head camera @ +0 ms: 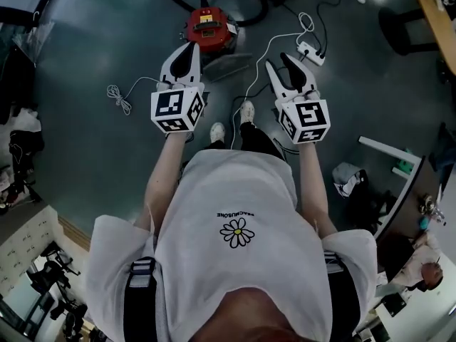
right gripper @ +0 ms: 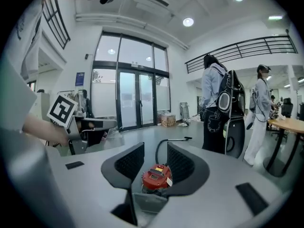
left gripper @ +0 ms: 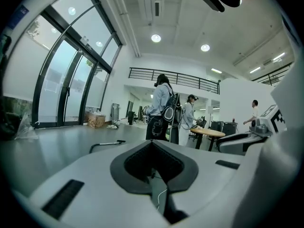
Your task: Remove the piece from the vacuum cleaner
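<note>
2 grippers were held clear of the vacuum cleaner.
The left gripper (head camera: 188, 48) had its jaws closed together, empty; the right gripper (head camera: 278, 60) had its jaws apart, gripping nothing. Farther out on the floor (head camera: 92, 41), a grey flat part (head camera: 226, 66) lay just beside the red vacuum cleaner (head camera: 209, 28).

Vacuum cleaner part-covered; edges clip the rest.
Head view: near side of the red vacuum cleaner (head camera: 210, 27) sits behind the tips of the left gripper (head camera: 191, 47); black hose (head camera: 265, 4) runs off the top edge. Which part is the removable piece: too small to tell. Wooden desk (head camera: 434, 13) cut by the right edge. Right gripper view: the vacuum cleaner's base is hidden behind the body of the right gripper (right gripper: 155, 158); its label is too small to read.
</note>
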`<act>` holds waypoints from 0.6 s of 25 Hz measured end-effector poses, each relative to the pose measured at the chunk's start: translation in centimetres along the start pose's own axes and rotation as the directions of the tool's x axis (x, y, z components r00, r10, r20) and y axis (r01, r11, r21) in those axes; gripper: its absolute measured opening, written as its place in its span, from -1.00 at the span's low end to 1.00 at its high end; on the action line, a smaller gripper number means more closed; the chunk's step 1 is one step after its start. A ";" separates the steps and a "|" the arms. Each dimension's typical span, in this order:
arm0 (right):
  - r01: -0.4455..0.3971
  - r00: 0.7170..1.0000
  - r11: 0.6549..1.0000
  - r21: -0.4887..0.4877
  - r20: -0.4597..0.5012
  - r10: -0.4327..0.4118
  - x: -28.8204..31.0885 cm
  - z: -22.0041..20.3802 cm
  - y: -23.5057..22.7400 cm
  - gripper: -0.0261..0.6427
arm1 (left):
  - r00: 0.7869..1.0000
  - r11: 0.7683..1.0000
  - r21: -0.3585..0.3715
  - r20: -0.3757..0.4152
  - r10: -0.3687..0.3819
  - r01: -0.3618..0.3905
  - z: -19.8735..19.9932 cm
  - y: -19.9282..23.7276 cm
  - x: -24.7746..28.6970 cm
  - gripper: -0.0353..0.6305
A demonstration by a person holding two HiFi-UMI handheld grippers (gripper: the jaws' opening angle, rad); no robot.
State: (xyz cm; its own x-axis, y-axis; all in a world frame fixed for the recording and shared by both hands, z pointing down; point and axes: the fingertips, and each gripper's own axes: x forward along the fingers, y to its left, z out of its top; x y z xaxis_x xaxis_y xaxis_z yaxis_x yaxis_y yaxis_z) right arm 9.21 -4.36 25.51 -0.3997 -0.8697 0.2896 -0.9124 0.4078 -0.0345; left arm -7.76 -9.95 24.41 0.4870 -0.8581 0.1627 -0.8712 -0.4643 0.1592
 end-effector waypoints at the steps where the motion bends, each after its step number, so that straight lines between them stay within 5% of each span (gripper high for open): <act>1: -0.017 1.000 0.999 -0.033 -0.018 0.017 1.1 0.2 -0.6 -0.52 | 1.000 1.000 0.011 -0.009 0.006 -0.006 0.2 0.2 1.1 -0.88; 4: -0.117 0.989 0.974 -0.196 -0.117 0.095 4.8 -0.5 -1.7 -0.22 | 0.998 0.993 0.117 -0.058 0.021 -0.014 0.0 0.8 4.7 -0.88; 6: -0.211 0.965 0.913 -0.348 -0.223 0.138 7.4 -2.8 -1.7 0.08 | 0.989 0.967 0.253 -0.145 0.026 0.011 -2.1 1.4 7.8 -0.88; 8: -0.317 0.931 0.835 -0.449 -0.315 0.185 10.2 -6.0 -0.9 0.08 | 0.962 0.935 0.347 -0.269 0.033 0.065 -6.1 3.3 11.2 -0.88; 11: -0.456 0.864 0.774 -0.440 -0.426 0.267 14.6 -12.4 0.0 0.08 | 0.886 0.876 0.439 -0.463 0.032 0.198 -14.8 7.0 16.4 -0.88; 15: -0.571 0.774 0.691 -0.444 -0.572 0.272 20.2 -23.5 -0.3 0.08 | 0.745 0.748 0.515 -0.665 0.041 0.419 -27.9 11.1 21.5 -0.88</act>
State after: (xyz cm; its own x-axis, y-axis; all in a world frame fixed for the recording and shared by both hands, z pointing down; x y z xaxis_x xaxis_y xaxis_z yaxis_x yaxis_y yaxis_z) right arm 3.51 -15.53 53.88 -0.5067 -0.4034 0.7620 -0.3629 0.9015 0.2359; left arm -5.27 -27.49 56.90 0.3681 -0.5127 0.7756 -0.4794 -0.8194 -0.3142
